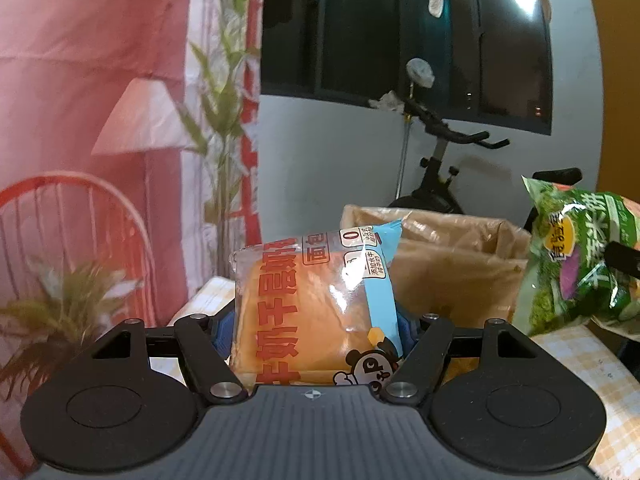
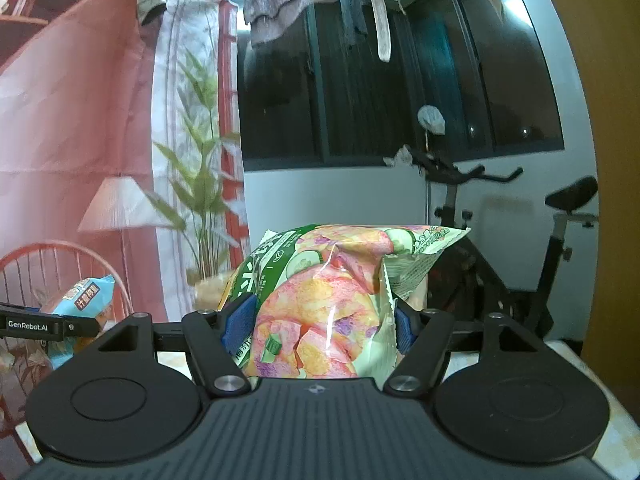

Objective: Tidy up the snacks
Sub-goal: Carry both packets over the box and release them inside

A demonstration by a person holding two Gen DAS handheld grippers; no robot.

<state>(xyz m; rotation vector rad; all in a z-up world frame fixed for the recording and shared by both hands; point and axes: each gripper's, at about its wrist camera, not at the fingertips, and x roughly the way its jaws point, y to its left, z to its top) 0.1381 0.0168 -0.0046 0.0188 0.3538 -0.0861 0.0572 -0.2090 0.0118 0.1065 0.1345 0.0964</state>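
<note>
Left gripper (image 1: 316, 332) clamped by its blue pads on a clear bread packet (image 1: 316, 304) with red lettering and a blue side strip, held upright in the air above the near edge of the table (image 1: 580, 364) with its yellow checked cloth, in front of a brown paper bag (image 1: 452, 256) standing further back on it. Right gripper (image 2: 320, 320) likewise clamped on a green and pink crisp bag (image 2: 328, 296), raised over the table's right side, level with the bread packet and well apart from it. Behind both, an exercise bike (image 2: 480, 216) against the wall under a dark window (image 1: 400, 28).
</note>
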